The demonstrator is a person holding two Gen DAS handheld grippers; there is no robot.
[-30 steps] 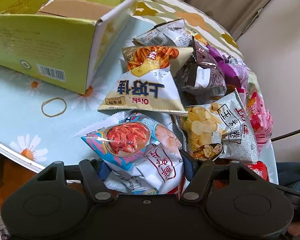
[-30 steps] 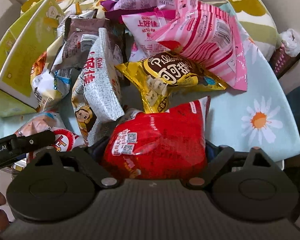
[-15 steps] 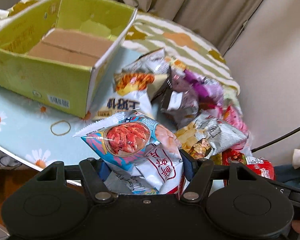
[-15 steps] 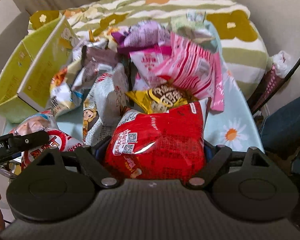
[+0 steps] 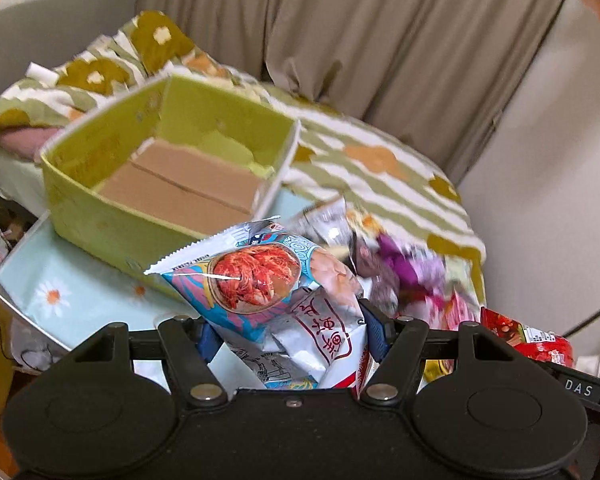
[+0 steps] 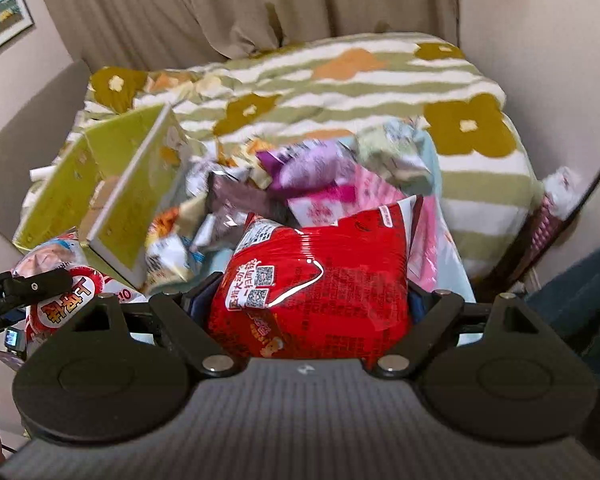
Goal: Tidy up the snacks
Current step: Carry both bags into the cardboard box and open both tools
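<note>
My left gripper [image 5: 290,330] is shut on a blue and white shrimp snack bag [image 5: 268,280] and holds it in the air above the table's near edge. My right gripper [image 6: 306,304] is shut on a red snack bag [image 6: 320,280], also lifted. An open yellow-green cardboard box [image 5: 168,168] stands on the table ahead of the left gripper; it shows in the right wrist view [image 6: 116,200] at the left. A pile of several snack bags [image 6: 300,184] lies on the table beyond the right gripper.
The table [image 5: 60,280] has a pale blue daisy cloth and its edge is near at the left. A bed with a green striped flower blanket [image 6: 340,80] lies behind the table. Curtains [image 5: 340,32] hang at the back.
Both grippers have risen and pulled back from the table with their bags. The box and the pile now look farther away and lower.
</note>
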